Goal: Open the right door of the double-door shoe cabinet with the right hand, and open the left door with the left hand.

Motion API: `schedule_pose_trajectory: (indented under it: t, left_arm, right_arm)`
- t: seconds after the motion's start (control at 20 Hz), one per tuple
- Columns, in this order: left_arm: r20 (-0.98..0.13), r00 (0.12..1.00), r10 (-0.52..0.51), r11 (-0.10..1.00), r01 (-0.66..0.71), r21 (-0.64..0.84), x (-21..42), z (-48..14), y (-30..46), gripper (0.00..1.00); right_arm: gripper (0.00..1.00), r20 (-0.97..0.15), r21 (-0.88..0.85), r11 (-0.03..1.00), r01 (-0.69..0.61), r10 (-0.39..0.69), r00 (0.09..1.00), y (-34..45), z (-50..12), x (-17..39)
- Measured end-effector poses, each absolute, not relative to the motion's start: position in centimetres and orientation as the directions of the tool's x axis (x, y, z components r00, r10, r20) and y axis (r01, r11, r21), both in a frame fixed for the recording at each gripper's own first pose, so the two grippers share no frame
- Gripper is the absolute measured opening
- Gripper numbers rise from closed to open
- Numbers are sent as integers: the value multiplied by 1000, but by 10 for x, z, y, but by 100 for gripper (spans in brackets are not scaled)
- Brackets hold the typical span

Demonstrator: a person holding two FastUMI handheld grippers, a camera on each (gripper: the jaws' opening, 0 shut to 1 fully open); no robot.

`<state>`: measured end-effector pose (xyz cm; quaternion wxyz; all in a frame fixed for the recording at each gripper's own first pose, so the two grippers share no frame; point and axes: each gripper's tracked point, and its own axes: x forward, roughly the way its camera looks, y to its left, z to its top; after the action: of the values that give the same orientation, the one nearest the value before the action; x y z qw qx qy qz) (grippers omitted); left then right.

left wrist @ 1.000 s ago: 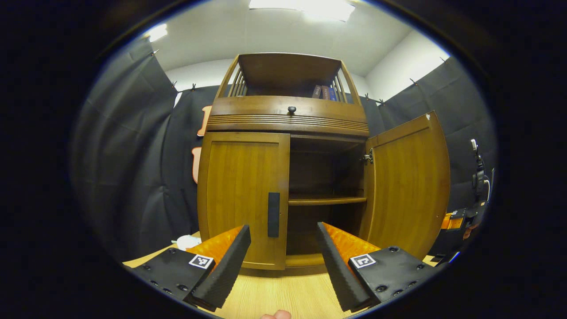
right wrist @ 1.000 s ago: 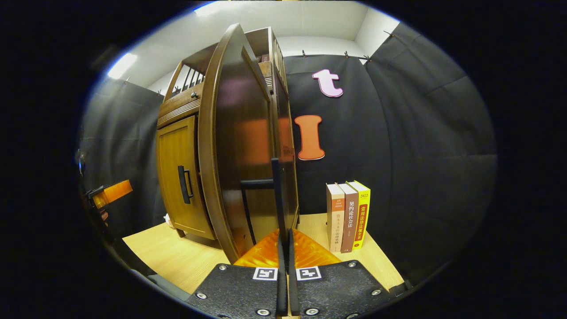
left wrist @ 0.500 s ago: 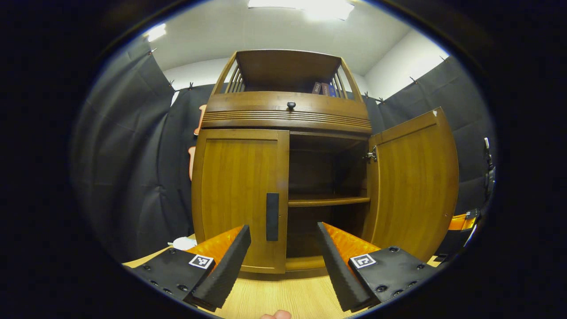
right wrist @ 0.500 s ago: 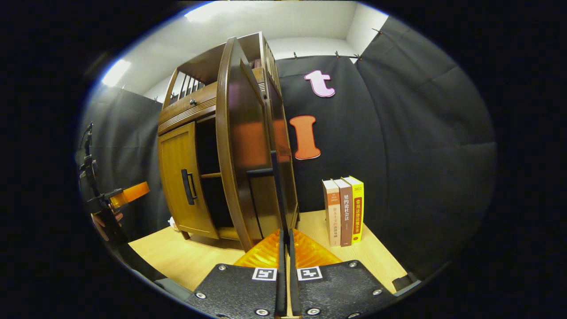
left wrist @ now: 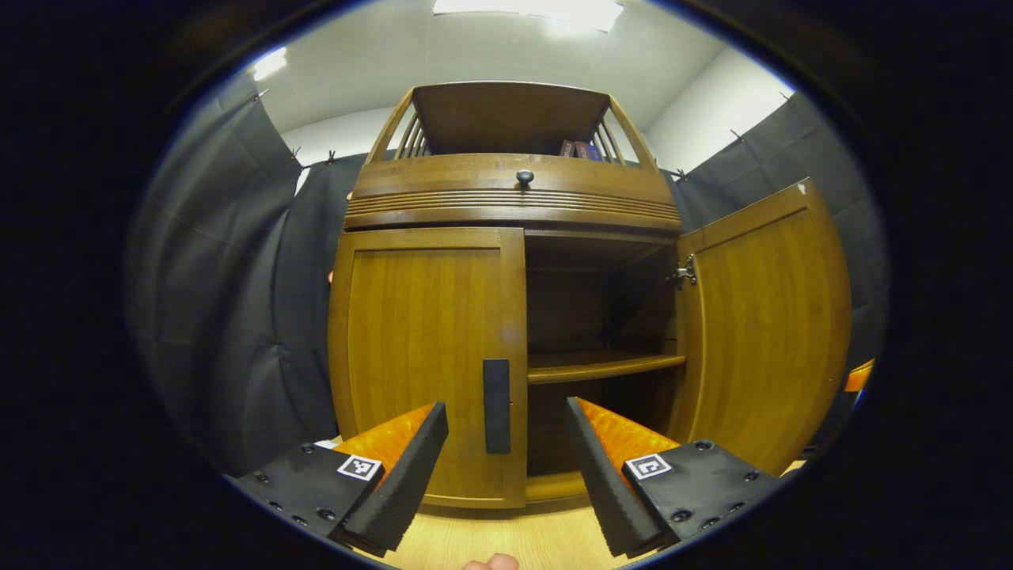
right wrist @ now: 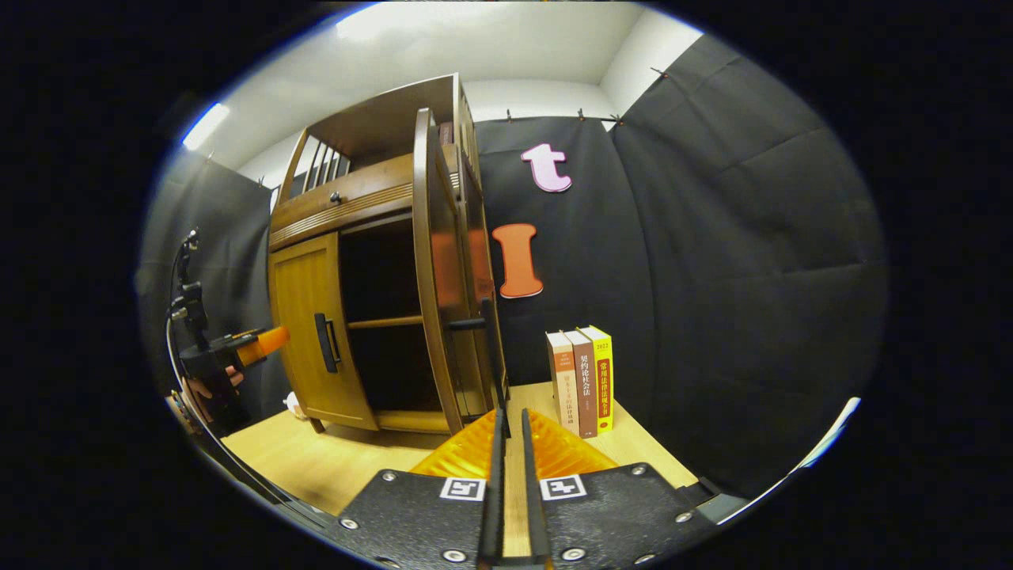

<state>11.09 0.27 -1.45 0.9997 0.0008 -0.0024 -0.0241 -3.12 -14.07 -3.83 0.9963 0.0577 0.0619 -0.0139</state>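
The wooden shoe cabinet [left wrist: 514, 198] stands in front of me. Its left door [left wrist: 423, 356] is closed, with a black vertical handle [left wrist: 496, 405]. My left gripper [left wrist: 498, 467] is open, a short way in front of that handle, which shows between its fingers without touching them. The right door [left wrist: 764, 324] is swung wide open, baring a shelf [left wrist: 601, 366]. In the right gripper view this door [right wrist: 431, 269] is edge-on. The lower end of its handle [right wrist: 492, 356] lies between the tips of my right gripper [right wrist: 510, 416], whose fingers stand a narrow gap apart.
Three upright books [right wrist: 582, 380] stand on the wooden table [right wrist: 332, 459] right of the cabinet. A small white thing [right wrist: 294, 405] lies by its left foot. A hand [right wrist: 207, 389] holds the left gripper [right wrist: 241, 348]. A drawer knob [left wrist: 524, 176] sits above the doors.
The right door has swung further open. My left gripper has come closer to the left door's handle. The gap between my right gripper's fingers has widened slightly.
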Motion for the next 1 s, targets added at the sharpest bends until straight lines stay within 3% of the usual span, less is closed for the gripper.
schedule_pose_trajectory:
  t: [0.05,0.3,0.35,0.7,0.9,1.0]
  left_arm:
    - [1,999,-51,999,51,-3,119,-15,4,94]
    - [-50,993,-110,994,109,-26,165,-30,-7,94]
    - [-50,993,-106,994,105,-23,175,-31,-7,94]
    - [-80,993,-86,996,86,-1,219,-56,-12,94]
    - [-43,999,-3,998,5,57,236,-57,9,96]
    - [-42,999,-12,999,14,53,240,-59,8,96]
  right_arm:
    - [12,-119,109,993,50,-37,992,-144,-36,-32]
    - [85,-119,118,989,87,-73,990,-150,-32,-34]
    - [90,-117,111,989,98,-85,989,-153,-32,-35]
    - [89,-115,113,987,118,-105,988,-157,-27,-50]
    - [89,-113,95,987,128,-117,987,-160,-26,-54]
    - [89,-118,95,986,138,-126,985,-163,-28,-56]
